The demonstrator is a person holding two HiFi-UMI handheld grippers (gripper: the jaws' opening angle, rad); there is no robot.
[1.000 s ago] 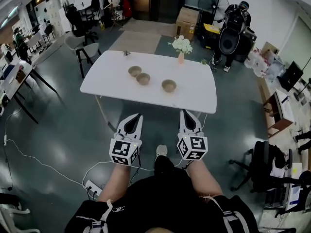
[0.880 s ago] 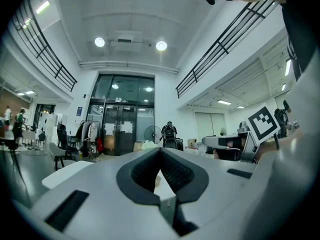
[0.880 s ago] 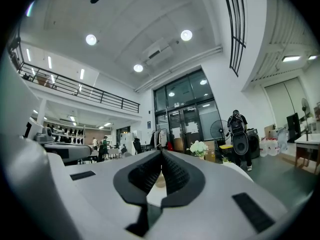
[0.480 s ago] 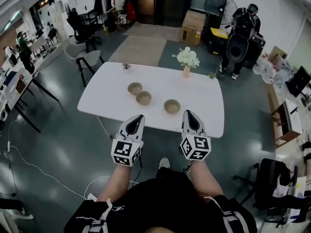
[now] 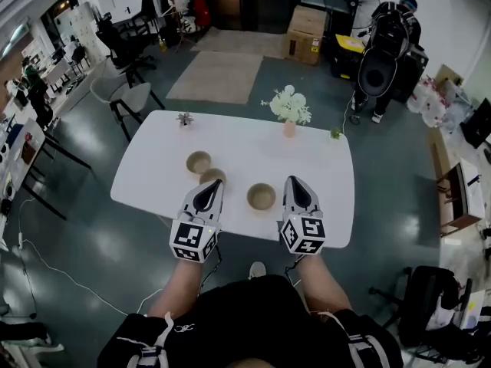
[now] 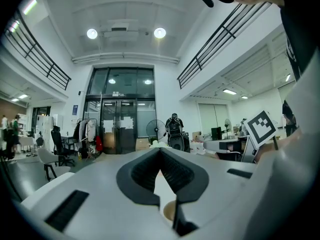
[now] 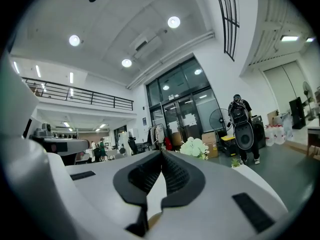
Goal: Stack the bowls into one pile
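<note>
Three tan bowls sit apart on the white table [image 5: 322, 205]: a far one [image 5: 198, 162], one [image 5: 211, 176] partly hidden behind my left gripper, and one [image 5: 261, 197] between the two grippers. My left gripper [image 5: 212, 183] is shut and empty over the table's near part, its tip right in front of the middle bowl. My right gripper [image 5: 294, 181] is also shut and empty, just right of the nearest bowl. In the left gripper view the jaws [image 6: 160, 150] meet at the tip, and a bowl [image 6: 169, 211] shows below them. The right gripper [image 7: 161, 154] points level across the table.
A vase of white flowers [image 5: 288, 110] and two small plants [image 5: 185, 119] [image 5: 335, 134] stand at the table's far edge. A chair [image 5: 126, 98] is beyond the left corner. A person [image 5: 387, 41] and a cardboard box [image 5: 307, 33] are farther back.
Both grippers have moved forward together from over the floor to over the table's near edge. The table and bowls are now much closer. Both stay shut.
</note>
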